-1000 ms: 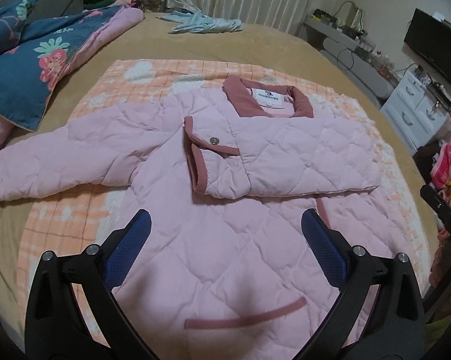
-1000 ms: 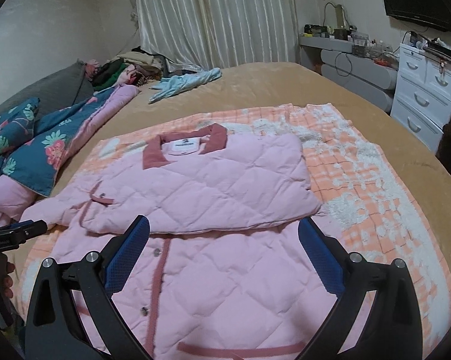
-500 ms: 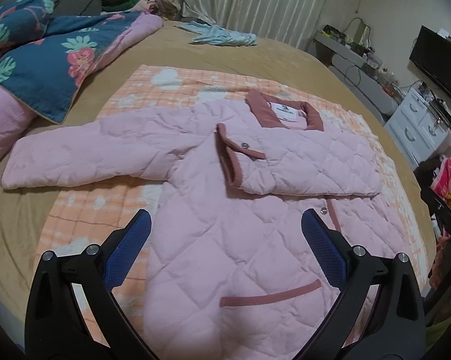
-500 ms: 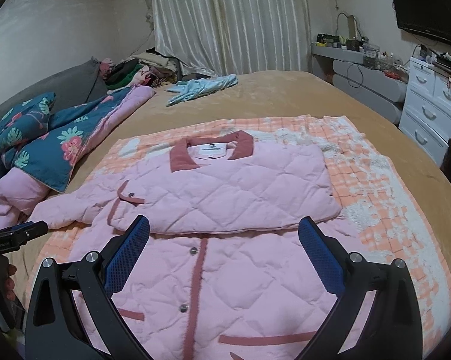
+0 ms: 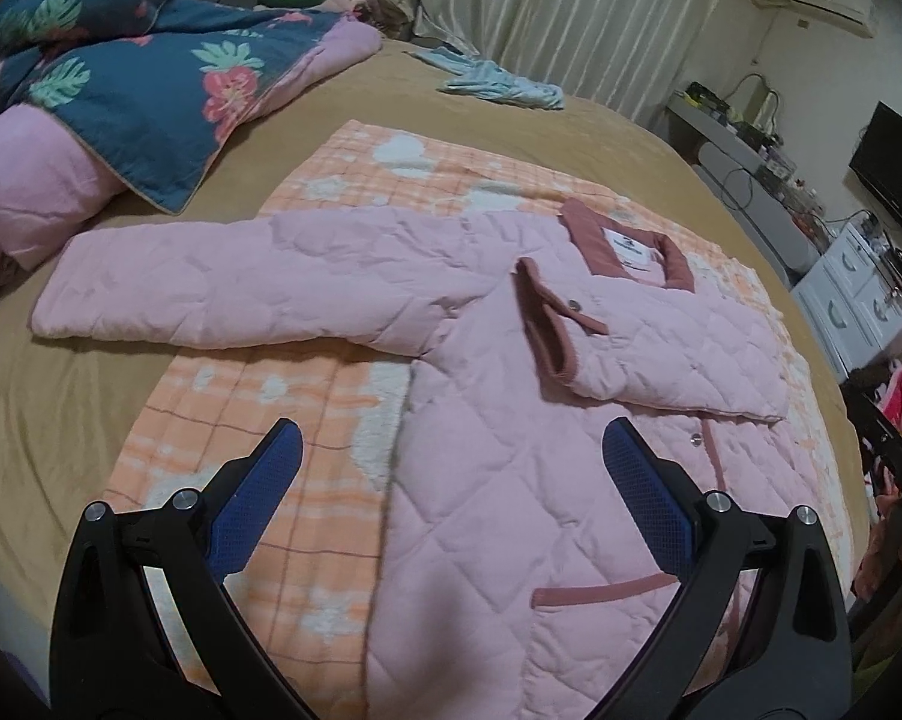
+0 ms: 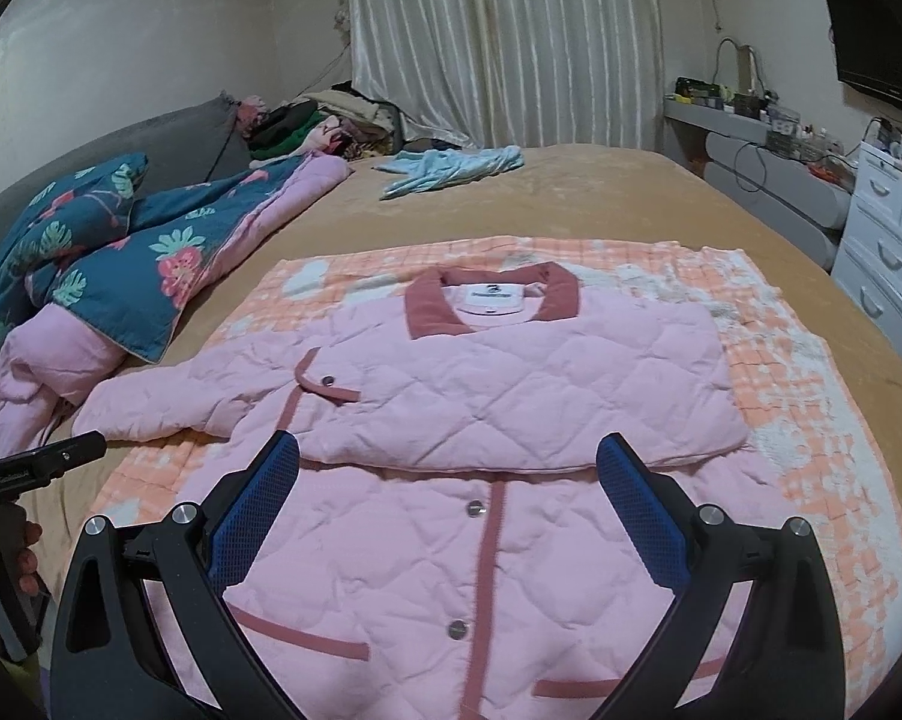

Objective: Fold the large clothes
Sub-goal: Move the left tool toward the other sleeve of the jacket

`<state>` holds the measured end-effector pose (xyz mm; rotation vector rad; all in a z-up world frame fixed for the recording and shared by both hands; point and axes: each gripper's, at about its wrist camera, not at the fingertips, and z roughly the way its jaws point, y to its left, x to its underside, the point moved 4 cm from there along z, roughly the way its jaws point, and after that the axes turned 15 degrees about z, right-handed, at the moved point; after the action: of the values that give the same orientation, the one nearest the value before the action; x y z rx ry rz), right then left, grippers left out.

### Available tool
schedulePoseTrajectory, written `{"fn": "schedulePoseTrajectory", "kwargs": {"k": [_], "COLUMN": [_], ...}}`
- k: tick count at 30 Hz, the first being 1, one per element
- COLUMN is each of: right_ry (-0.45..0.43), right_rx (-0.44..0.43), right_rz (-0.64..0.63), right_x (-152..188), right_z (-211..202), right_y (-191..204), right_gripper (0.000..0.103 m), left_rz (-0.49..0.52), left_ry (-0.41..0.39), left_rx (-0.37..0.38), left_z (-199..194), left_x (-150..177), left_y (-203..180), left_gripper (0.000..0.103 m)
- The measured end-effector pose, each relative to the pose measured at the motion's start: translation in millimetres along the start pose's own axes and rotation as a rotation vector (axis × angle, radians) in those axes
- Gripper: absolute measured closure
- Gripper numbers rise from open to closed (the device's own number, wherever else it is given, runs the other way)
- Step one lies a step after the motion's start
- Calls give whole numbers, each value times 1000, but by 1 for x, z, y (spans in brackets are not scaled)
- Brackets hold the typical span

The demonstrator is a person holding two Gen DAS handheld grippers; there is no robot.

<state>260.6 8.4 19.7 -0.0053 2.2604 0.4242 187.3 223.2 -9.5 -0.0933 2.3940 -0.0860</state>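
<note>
Both my hand-held grippers, left [image 5: 451, 462] and right [image 6: 447, 474], spread, empty above quilted pink jacket [image 6: 481, 420]; soft, bulky, light; I'd pinch outstretched sleeve [image 5: 210, 288] cuff.

Home bedroom: bed [image 6: 571, 192], curtains [image 6: 499, 42]

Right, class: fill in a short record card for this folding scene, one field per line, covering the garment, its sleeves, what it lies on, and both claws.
Garment: pink quilted jacket with dusty-rose trim, front up, snaps closed
Right sleeve: folded across the chest
Left sleeve: stretched out flat to the side, unfolded
Underlay: orange-and-white checked blanket on a tan bedspread
Left claw: open, holding nothing
Right claw: open, holding nothing
Nearby: blue floral quilt
</note>
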Motion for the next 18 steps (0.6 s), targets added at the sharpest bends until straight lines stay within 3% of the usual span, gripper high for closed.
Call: {"fn": "schedulePoseTrajectory", "kwargs": {"k": [18], "right_ry": [31], "right_rx": [-57], "right_rz": [-67], "right_x": [11], "right_z": [30], "right_y": [63], "right_gripper": [4], "left_rz": [-106], "left_ry": [5], "left_rx": [-45], "left_z": [6], "left_x": [18], "left_y": [62], "left_gripper": [9]}}
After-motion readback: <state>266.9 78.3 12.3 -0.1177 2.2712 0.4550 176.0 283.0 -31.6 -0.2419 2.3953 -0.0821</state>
